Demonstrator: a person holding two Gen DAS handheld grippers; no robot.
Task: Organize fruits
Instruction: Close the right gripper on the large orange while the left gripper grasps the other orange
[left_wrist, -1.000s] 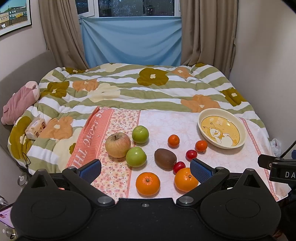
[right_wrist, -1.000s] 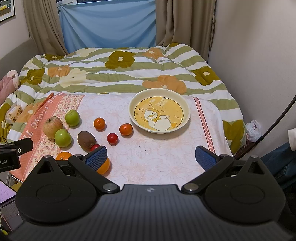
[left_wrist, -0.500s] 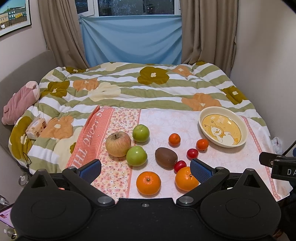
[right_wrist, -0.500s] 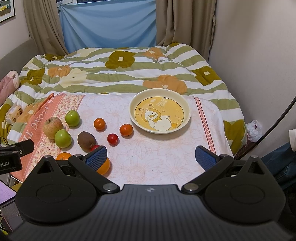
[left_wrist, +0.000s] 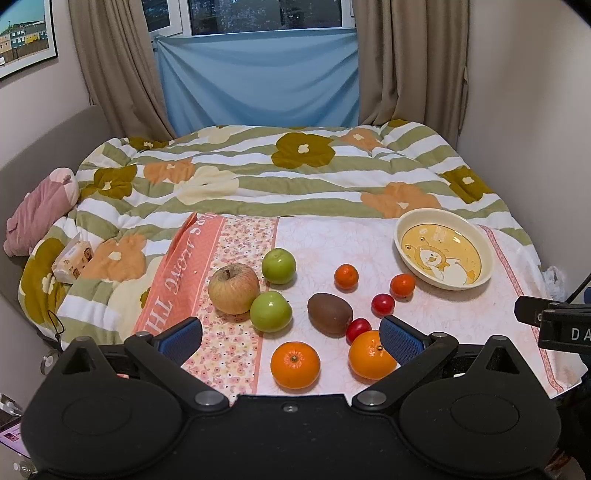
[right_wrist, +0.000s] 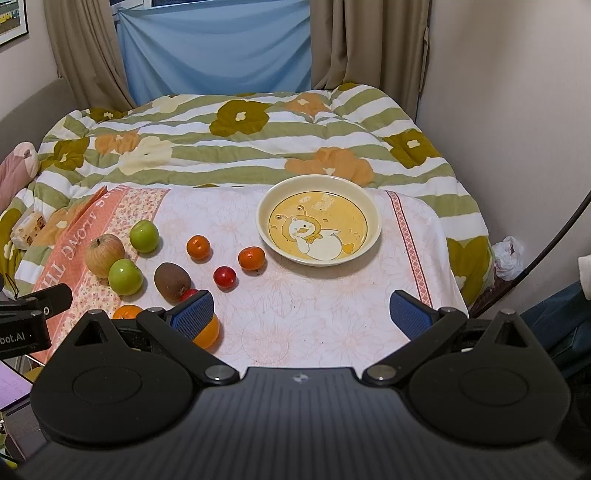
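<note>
Status: not started. Plate (right_wrist: 373, 206) empty; all fruit loose on the bed's cloth (right_wrist: 314, 317). Left claw (left_wrist: 291, 338) and right claw (right_wrist: 301, 314) both wide, holding nothing.

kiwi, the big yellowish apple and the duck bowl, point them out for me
kiwi (left_wrist: 330, 313), left wrist view, middle of its brown skin
big yellowish apple (left_wrist: 233, 288), left wrist view, front face below the stem
duck bowl (right_wrist: 372, 216), right wrist view, right side of the cream rim
</note>
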